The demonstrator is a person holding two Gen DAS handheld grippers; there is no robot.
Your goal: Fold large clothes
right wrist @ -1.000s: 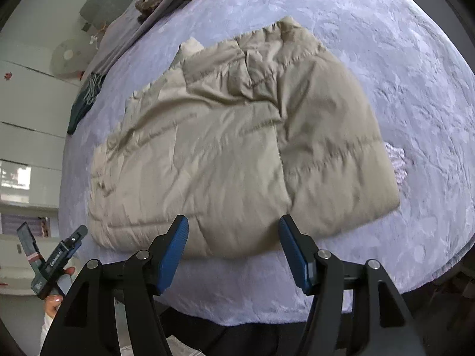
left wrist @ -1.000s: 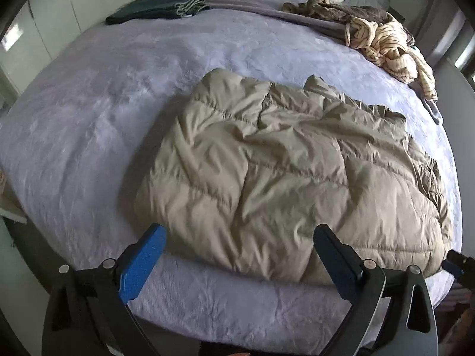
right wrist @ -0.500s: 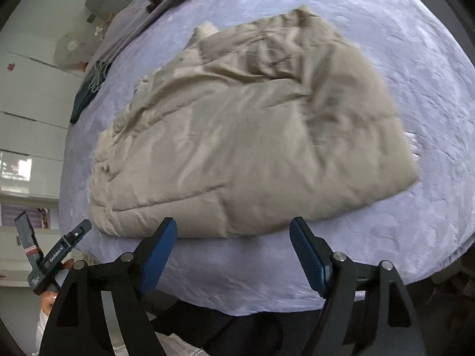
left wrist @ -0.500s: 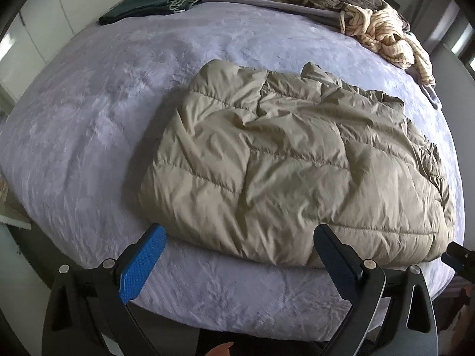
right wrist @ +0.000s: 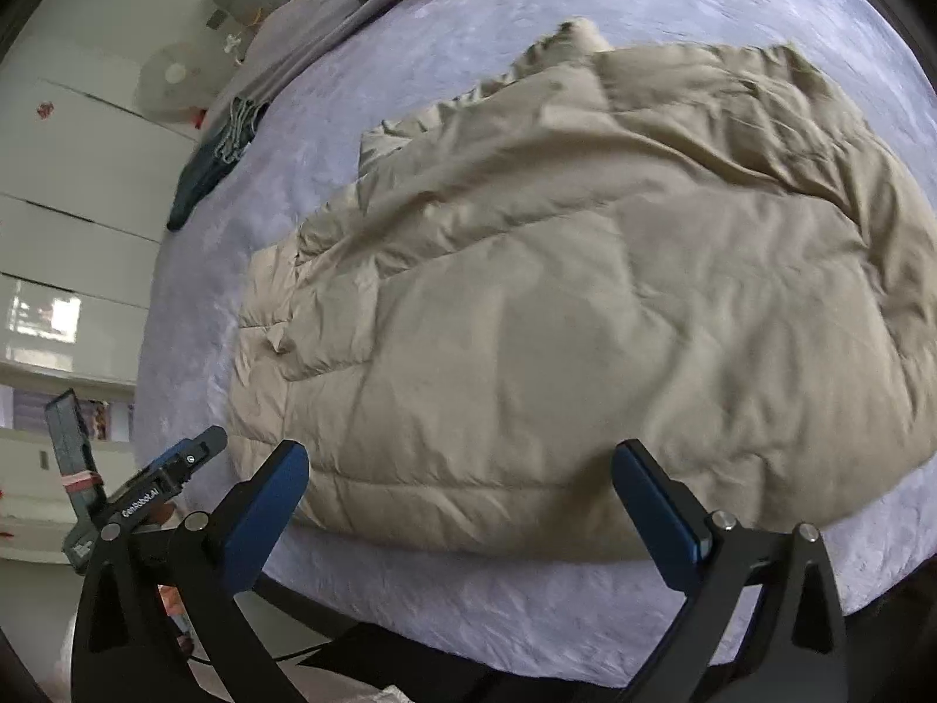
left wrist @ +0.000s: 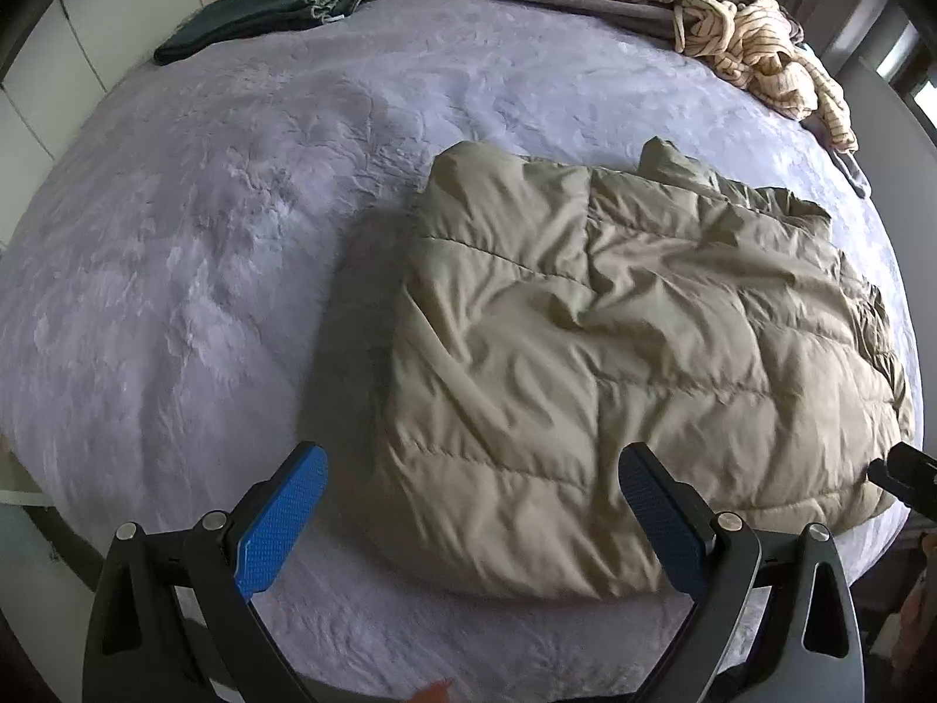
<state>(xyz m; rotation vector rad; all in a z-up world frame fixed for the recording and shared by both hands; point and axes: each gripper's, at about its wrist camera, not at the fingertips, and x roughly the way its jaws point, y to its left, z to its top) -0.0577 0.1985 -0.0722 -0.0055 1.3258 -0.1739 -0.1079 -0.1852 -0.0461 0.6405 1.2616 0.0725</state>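
Note:
A khaki quilted puffer jacket (left wrist: 615, 351) lies folded flat on the lavender bed (left wrist: 205, 234), near its front edge. My left gripper (left wrist: 468, 521) is open and empty, above the jacket's near left corner. My right gripper (right wrist: 462, 509) is open and empty, above the jacket's (right wrist: 585, 293) near hem. The left gripper's tool shows at the left of the right wrist view (right wrist: 170, 474). The right gripper's tip shows at the right edge of the left wrist view (left wrist: 908, 477).
A folded dark green garment (left wrist: 257, 23) lies at the far left of the bed. A heap of striped and brown clothes (left wrist: 755, 53) lies at the far right. White cabinets (right wrist: 70, 187) stand beside the bed.
Both grippers have come closer to the jacket's near edge, which now fills more of each view. The right gripper's jaws have opened wider. The jacket has not moved.

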